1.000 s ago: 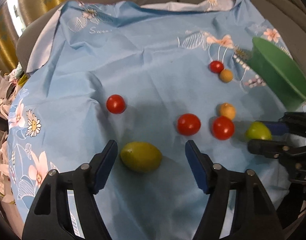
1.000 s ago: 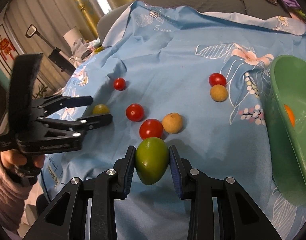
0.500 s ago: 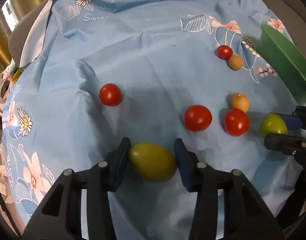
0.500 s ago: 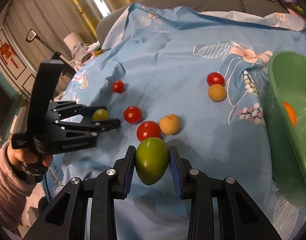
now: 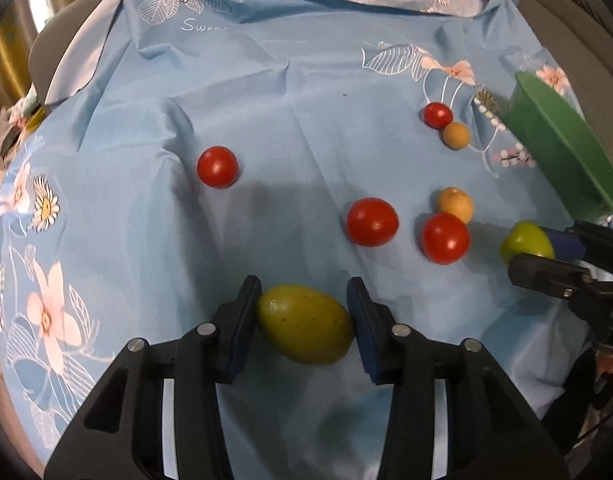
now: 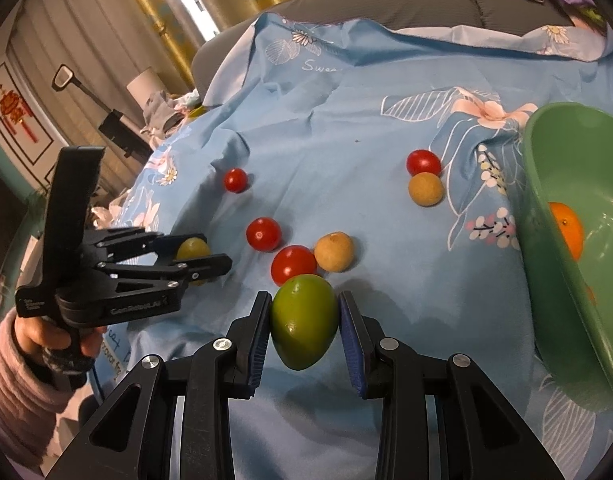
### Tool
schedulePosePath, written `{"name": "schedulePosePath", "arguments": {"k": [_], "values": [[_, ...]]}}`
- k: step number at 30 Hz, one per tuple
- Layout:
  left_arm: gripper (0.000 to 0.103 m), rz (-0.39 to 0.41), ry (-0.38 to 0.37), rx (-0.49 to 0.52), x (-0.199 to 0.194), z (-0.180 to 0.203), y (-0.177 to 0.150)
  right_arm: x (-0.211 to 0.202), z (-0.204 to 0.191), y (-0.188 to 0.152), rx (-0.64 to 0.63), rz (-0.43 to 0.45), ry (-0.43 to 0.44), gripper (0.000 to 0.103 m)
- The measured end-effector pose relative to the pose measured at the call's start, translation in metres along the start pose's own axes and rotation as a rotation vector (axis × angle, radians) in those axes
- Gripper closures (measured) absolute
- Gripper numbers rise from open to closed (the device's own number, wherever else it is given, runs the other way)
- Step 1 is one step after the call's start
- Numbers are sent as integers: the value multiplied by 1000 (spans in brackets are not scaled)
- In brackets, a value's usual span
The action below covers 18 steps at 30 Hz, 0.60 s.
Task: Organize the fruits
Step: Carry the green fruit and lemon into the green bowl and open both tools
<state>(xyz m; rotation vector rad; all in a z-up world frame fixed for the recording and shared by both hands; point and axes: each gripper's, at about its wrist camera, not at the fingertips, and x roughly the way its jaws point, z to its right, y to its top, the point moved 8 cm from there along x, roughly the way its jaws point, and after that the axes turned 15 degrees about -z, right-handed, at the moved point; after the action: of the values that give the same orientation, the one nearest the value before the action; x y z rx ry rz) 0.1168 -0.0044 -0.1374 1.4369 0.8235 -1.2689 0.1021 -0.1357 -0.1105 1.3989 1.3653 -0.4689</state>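
Orange (image 6: 566, 228) inside bowl (image 6: 554, 264), right-wrist only.

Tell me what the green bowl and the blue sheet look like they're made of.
Green bowl: probably plastic, with a smooth, slightly glossy wall and soft highlights inside. Blue sheet: thin woven fabric, matte, creased and folded, printed with flowers and leaves.

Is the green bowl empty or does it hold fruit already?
Not empty. The right wrist view shows an orange fruit inside the green bowl, against its near wall. Whether more lies deeper in, cannot tell.
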Motion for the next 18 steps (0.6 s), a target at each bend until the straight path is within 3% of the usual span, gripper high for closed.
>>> {"name": "schedulePosePath", "arguments": {"k": [8,18], "values": [[59,51,-47,-5,-27,19,-8,-16,-3,-3,-4,29,-5,68],[59,125,-21,44,-66,51,-1,-48,-4,-8,-5,97,-7,68]]}}
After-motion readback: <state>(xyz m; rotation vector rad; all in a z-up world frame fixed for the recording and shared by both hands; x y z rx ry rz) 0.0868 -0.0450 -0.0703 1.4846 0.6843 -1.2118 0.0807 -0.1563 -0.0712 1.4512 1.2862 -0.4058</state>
